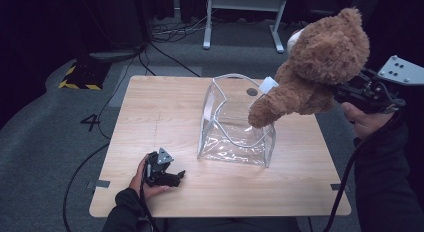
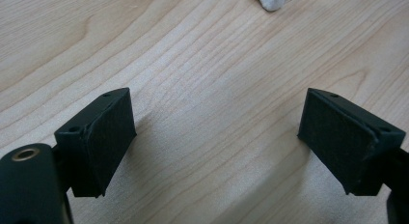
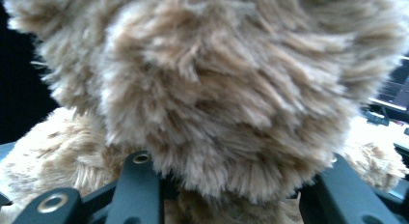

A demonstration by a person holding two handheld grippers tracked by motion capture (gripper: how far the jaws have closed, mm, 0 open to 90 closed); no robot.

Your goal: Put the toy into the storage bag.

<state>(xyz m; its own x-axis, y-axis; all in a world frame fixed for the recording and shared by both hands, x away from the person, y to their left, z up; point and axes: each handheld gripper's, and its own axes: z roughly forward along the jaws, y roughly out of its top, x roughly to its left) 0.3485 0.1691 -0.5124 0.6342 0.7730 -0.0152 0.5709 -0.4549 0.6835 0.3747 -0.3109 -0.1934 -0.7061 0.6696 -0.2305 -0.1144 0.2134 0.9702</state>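
- A fluffy brown plush teddy bear (image 1: 320,62) hangs in the air at the right, above the far right part of the light wooden bench (image 1: 165,117).
- The right claw (image 1: 345,94) is clamped on the bear from behind.
- One bear leg dangles over the open top of a clear plastic bag with white trim (image 1: 235,124).
- The left claw (image 1: 175,178) rests on the bench near the front edge, jaws apart and empty, well apart from the bear.

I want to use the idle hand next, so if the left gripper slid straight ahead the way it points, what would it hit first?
Probably the clear bag. The left gripper, open and resting on the table, points right along bare wood toward the bag's near corner. Depth is uncertain, so it might pass just in front.
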